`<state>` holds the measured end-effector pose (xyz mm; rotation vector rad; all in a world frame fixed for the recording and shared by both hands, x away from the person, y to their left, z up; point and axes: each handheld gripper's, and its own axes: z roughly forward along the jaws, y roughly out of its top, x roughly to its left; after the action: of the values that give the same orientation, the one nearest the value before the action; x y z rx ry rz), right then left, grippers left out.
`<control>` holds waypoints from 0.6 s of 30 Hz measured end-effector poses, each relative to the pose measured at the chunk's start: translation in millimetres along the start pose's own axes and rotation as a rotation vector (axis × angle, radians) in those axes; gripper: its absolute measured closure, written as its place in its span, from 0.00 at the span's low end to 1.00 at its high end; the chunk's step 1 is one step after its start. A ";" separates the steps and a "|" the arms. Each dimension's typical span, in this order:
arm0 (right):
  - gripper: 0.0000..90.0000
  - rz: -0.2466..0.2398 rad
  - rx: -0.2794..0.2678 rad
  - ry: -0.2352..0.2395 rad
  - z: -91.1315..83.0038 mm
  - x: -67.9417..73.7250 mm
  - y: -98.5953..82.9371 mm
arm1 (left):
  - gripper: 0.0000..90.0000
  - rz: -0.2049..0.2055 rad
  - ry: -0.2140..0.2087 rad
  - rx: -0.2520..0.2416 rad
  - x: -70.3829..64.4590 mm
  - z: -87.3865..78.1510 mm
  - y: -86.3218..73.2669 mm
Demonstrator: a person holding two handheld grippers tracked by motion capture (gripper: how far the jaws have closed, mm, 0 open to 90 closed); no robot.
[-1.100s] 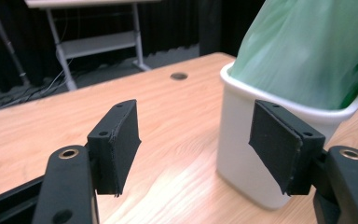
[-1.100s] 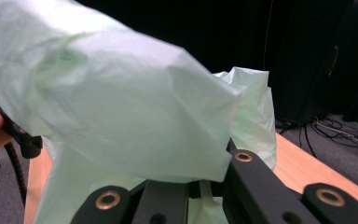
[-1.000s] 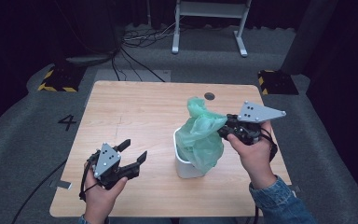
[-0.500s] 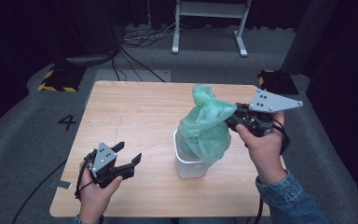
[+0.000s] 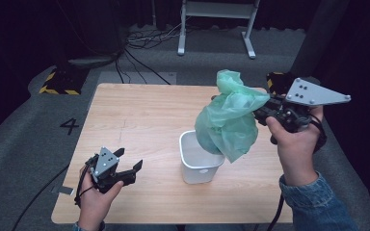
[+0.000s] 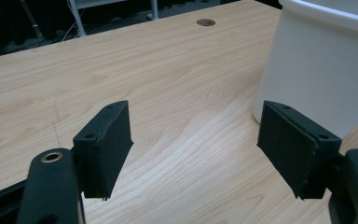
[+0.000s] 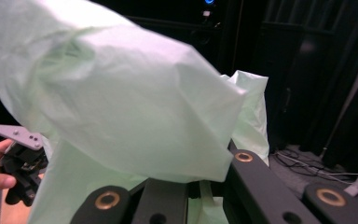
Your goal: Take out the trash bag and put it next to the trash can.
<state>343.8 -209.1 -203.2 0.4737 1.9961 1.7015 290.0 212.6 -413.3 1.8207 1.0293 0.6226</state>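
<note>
Wooden table (image 5: 139,120): one white bin (image 5: 200,157), one green bag (image 5: 229,120) clamped by right gripper (image 5: 262,113); left gripper (image 5: 130,168) gapes empty

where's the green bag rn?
High view: the green bag hangs right of centre, pinched by the right tongs, its lower end over the white bin.

- The green bag (image 5: 227,120) is thin plastic film, half see-through, crinkled, with a soft shine.
- The white bin (image 5: 200,159) is smooth plastic, slightly glossy.
- The table (image 5: 139,120) is light wood with visible grain, matt.
- The left gripper (image 6: 200,154) has matt black pads (image 6: 103,144), a bit rough.
- The right gripper's grey plate (image 5: 315,94) looks like dull metal.
</note>
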 end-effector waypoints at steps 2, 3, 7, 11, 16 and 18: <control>0.99 -0.005 -0.003 -0.019 -6.2 -3.1 2.4 | 0.26 0.008 -0.012 0.008 1.7 -0.1 -1.7; 0.99 -0.004 -0.002 -0.029 -9.2 -5.0 3.0 | 0.25 0.013 -0.017 0.014 2.6 -0.2 -2.6; 0.99 -0.001 0.012 -0.068 -19.9 -15.2 1.4 | 0.24 0.034 -0.012 0.036 5.6 -0.3 -5.6; 0.99 0.013 0.034 -0.108 -28.8 -26.9 -5.5 | 0.24 0.035 0.002 0.055 8.5 -0.1 -9.5; 0.99 0.025 0.070 -0.161 -34.7 -40.9 -19.9 | 0.22 0.034 0.023 0.078 13.5 -0.3 -14.9; 0.99 0.033 0.086 -0.178 -36.0 -46.1 -26.9 | 0.19 0.023 0.036 0.088 16.5 0.2 -18.4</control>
<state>363.1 -268.3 -219.5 0.6671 1.9470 1.5390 291.6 230.7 -430.0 1.9059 1.0760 0.6350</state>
